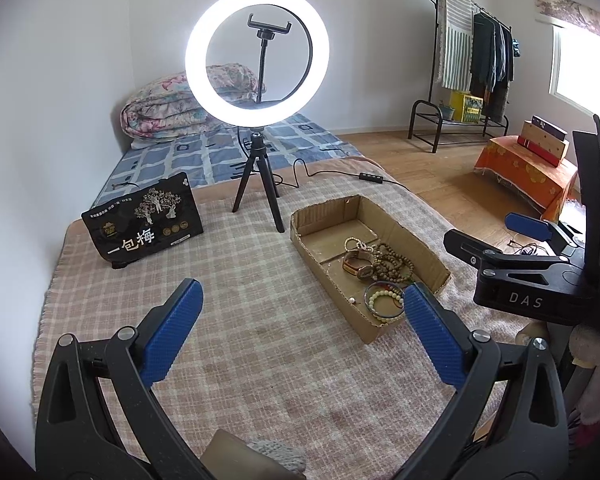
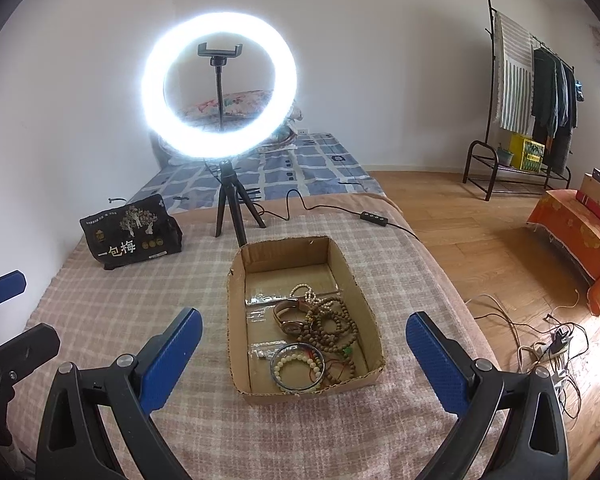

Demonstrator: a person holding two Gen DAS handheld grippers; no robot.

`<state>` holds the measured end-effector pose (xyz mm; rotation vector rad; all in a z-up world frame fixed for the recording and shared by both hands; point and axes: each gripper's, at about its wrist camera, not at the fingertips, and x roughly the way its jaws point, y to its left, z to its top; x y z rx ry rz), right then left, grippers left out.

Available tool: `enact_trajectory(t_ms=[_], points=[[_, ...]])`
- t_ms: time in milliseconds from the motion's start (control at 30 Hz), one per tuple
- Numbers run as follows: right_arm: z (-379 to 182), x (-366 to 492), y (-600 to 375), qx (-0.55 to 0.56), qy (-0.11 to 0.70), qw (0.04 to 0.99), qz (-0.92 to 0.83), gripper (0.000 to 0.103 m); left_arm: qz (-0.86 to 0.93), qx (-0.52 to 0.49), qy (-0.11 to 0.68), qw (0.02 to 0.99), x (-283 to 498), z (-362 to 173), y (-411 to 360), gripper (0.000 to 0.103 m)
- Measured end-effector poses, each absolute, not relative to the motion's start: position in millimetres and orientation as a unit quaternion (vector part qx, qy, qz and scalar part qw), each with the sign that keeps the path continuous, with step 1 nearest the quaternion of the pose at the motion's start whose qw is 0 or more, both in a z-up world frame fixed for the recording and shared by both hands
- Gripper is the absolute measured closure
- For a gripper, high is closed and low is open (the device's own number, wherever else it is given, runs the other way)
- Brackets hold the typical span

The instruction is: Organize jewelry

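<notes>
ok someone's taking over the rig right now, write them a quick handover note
Left gripper: open, empty, held over the plaid cloth left of the cardboard box.
Right gripper: open, empty, facing the box's near end.
Jewelry: all in the box, namely a watch, brown bead strands and a white bead string in a loose pile, and a bangle around a pale bead bracelet near the front.
Done: everything sits in the box; no jewelry shows on the cloth.
Left: possibly untangling the pile.

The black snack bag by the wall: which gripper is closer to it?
Left. The left gripper hangs over the blanket on the black snack bag side of the cardboard box; the right gripper faces the box, farther from the bag.
</notes>
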<state>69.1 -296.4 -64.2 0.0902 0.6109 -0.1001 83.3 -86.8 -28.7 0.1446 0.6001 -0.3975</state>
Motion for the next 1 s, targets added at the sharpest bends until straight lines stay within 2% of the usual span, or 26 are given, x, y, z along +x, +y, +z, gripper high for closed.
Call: enact_trajectory(t_ms=[1000], points=[[-63.6, 69.3, -295.4, 0.051, 0.303, 0.95, -0.046, 0.0, -0.195, 0.07, 0.293, 0.933, 82.8, -26.9, -87.3, 0.001]])
